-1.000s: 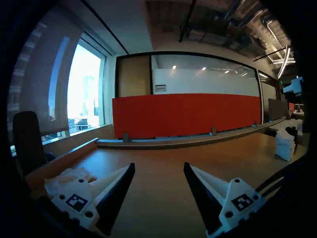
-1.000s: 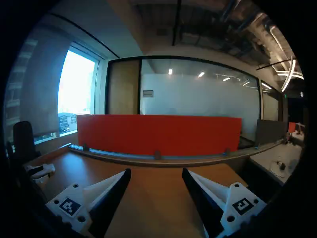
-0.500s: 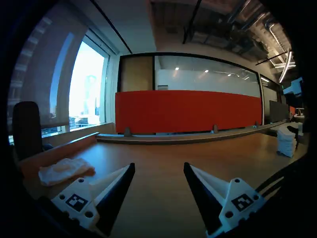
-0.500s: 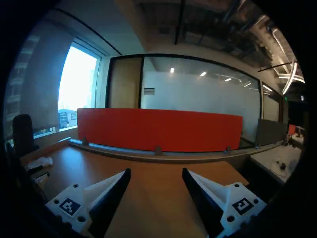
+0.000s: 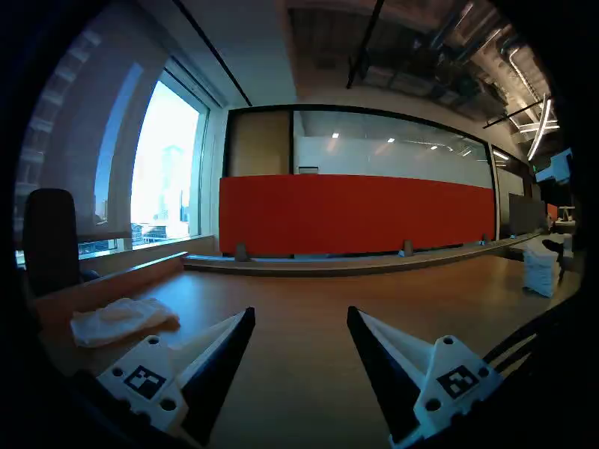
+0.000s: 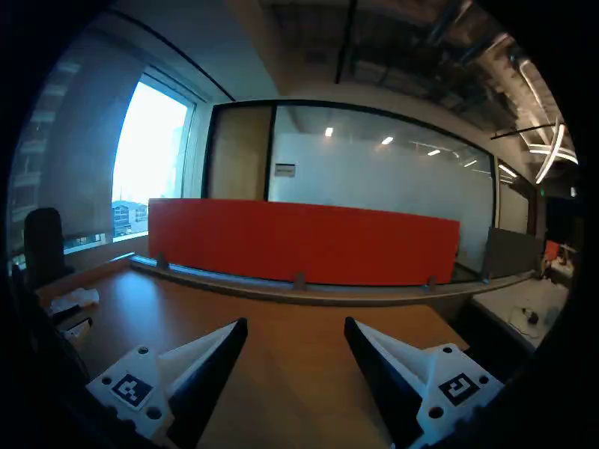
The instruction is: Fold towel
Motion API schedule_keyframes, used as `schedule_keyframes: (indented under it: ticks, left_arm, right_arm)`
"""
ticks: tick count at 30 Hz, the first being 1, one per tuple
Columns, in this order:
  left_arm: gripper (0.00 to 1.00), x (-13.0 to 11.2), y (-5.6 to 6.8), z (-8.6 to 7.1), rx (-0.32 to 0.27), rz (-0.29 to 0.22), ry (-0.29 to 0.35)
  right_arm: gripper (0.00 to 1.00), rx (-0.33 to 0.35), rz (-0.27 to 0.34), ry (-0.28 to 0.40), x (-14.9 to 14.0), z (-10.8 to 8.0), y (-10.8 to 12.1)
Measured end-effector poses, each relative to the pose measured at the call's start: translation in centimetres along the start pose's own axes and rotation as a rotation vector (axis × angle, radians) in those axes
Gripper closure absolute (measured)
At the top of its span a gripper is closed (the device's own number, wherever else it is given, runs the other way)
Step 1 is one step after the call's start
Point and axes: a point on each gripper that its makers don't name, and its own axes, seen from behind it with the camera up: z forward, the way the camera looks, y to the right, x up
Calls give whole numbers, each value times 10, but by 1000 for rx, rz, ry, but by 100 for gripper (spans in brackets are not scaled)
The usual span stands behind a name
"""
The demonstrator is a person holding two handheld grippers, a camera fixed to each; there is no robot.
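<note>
Chair (image 5: 49,251): dark, at the far left of the left gripper view, behind the table edge.
Window (image 5: 168,176): bright, left of centre, above a low wooden ledge.
Towel (image 5: 120,320): white, crumpled in a loose heap, not folded; lying on the table near its left edge, beyond and to the left of the left finger, touched by no finger. Seen also as a small pale heap at the far left of the right gripper view.
Table (image 5: 314,295): brown wood, wide, bare in the middle.
Left hand-held gripper (image 5: 299,333): open, both fingers spread wide, nothing between them, only bare wood; held low over the table and pointed toward the partition.
Red partition (image 5: 352,213): long, upright, along the far edge of the table, with a glass wall behind.
White stack (image 5: 540,269): upright pile at the far right of the table, well apart from the towel; too small to tell what makes it up.
Right hand-held gripper (image 6: 294,337): open as well, fingers wide apart and gripping nothing; held over the bare table, facing the same partition.
Second table (image 6: 524,307): pale top, at the far right of the right gripper view, with small dark things on it, too small to name.
</note>
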Motion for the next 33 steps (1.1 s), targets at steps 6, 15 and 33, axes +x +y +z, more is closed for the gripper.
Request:
schedule_keyframes:
  ticks: [6,15,33]
  left_arm:
    - [9,0,1,0,1,3,-1]
    - [9,-1,0,-1,1,3,-1]
    - [9,-3,2,0,1,3,0]
  right_arm:
    - [0,-17,22,16,5,-5,11]
    - [0,-54,21,60,16,-11,35]
    - [0,-60,35,110,-16,-8,60]
